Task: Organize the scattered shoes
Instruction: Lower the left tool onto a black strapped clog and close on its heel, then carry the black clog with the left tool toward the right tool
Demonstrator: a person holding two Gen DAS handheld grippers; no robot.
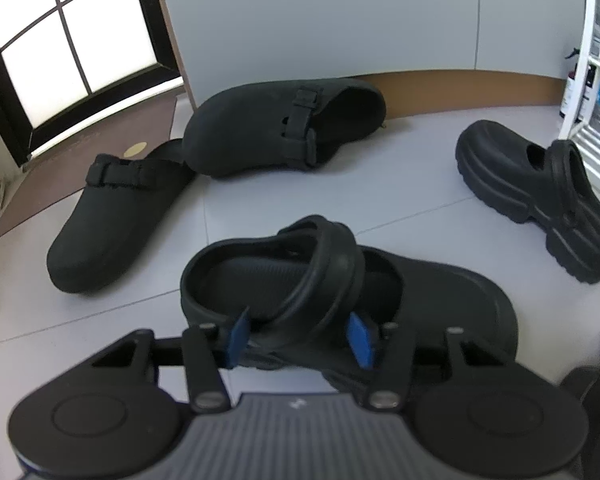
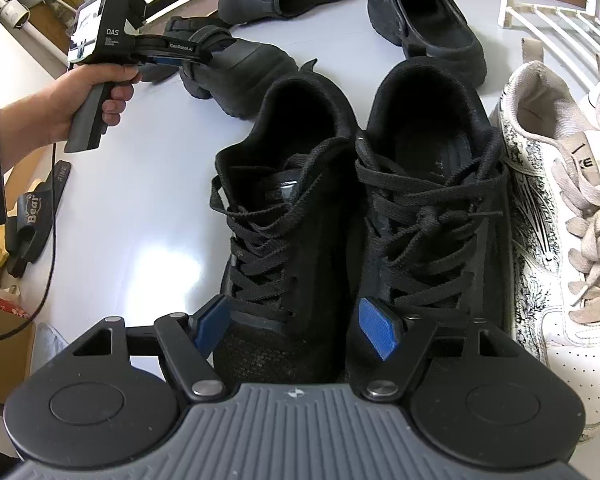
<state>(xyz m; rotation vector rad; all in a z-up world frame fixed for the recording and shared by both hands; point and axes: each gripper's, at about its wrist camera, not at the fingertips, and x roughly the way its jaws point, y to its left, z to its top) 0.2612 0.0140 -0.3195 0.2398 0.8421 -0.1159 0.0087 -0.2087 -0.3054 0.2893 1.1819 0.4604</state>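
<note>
My left gripper (image 1: 299, 338) straddles the heel end of a black strap clog (image 1: 440, 300) on the pale floor, its blue pads against the strap base on both sides. The right wrist view shows that left gripper (image 2: 196, 56) held by a hand (image 2: 60, 96) on the same clog (image 2: 252, 68). My right gripper (image 2: 296, 328) is closed across the toe of the left black lace-up sneaker (image 2: 284, 200), one pad on its outer side and one in the gap to its mate (image 2: 432, 184). The matching chunky clog (image 1: 540, 192) lies apart at the right.
Two black buckle mules (image 1: 116, 216) (image 1: 276, 128) lie near the wall and a brown doormat (image 1: 80, 160). A white patterned sneaker (image 2: 560, 220) stands beside the black pair. A white rack (image 2: 540, 20) is at the right; a black slipper (image 2: 32, 212) and a cardboard box (image 2: 0, 340) at the left.
</note>
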